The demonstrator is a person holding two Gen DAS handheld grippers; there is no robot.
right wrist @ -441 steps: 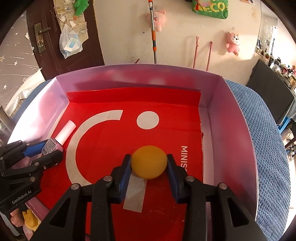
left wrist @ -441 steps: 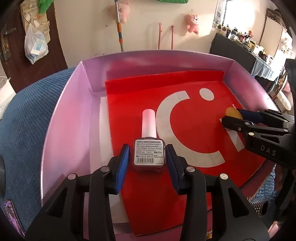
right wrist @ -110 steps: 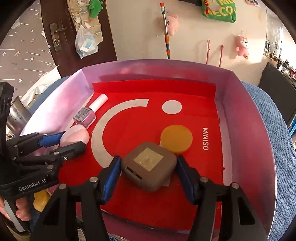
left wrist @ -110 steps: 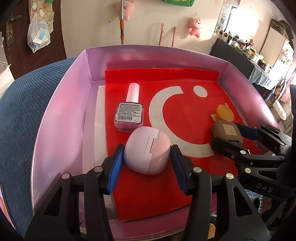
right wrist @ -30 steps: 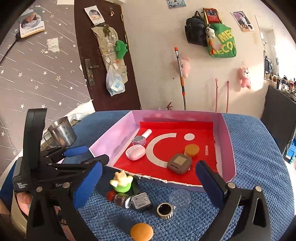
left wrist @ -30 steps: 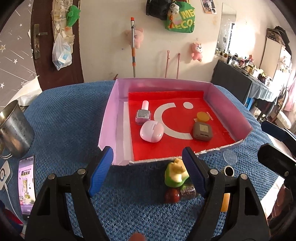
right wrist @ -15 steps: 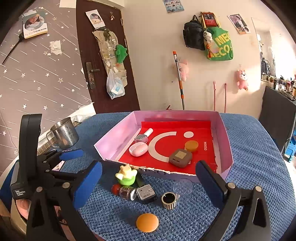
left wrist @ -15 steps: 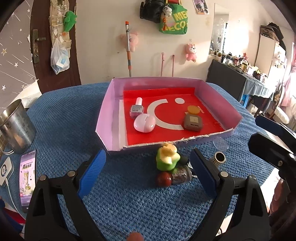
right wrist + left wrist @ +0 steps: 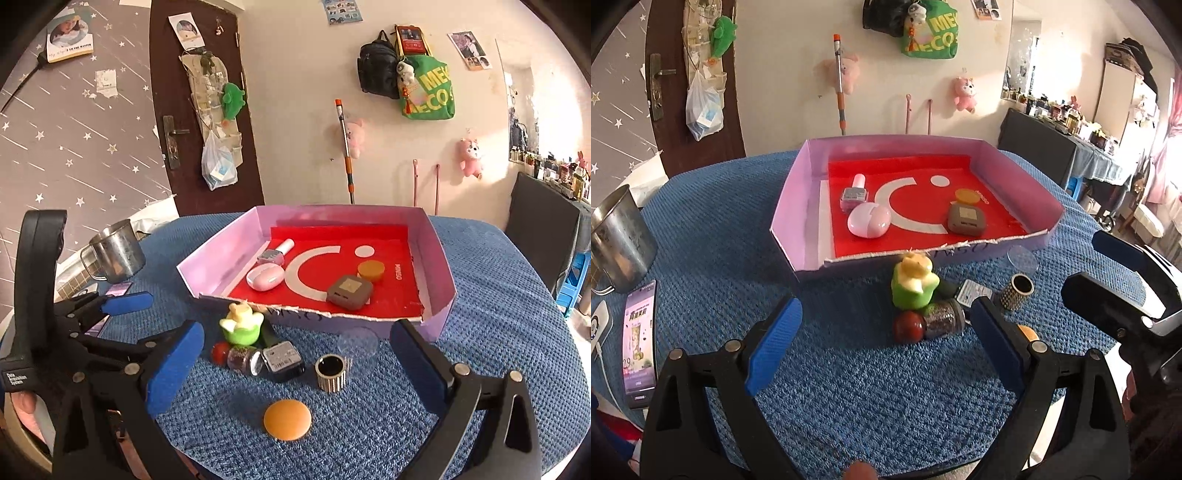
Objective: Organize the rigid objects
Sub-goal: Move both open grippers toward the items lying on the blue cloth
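Observation:
A pink box with a red floor holds a nail polish bottle, a pink case, a brown square case and an orange disc. In front of it lie a green toy, a red ball, a glitter jar, a dark labelled bottle, a studded ring, a clear lid and an orange disc. My left gripper and right gripper are open, empty, above the table's near side.
A steel mug and a phone sit on the blue cloth at the left. A dark chair stands at the right. The table's front edge lies just below the grippers.
Both grippers have drawn back a little farther from the box and stay open and empty. Earlier, they set the pink case and the brown case in the box.

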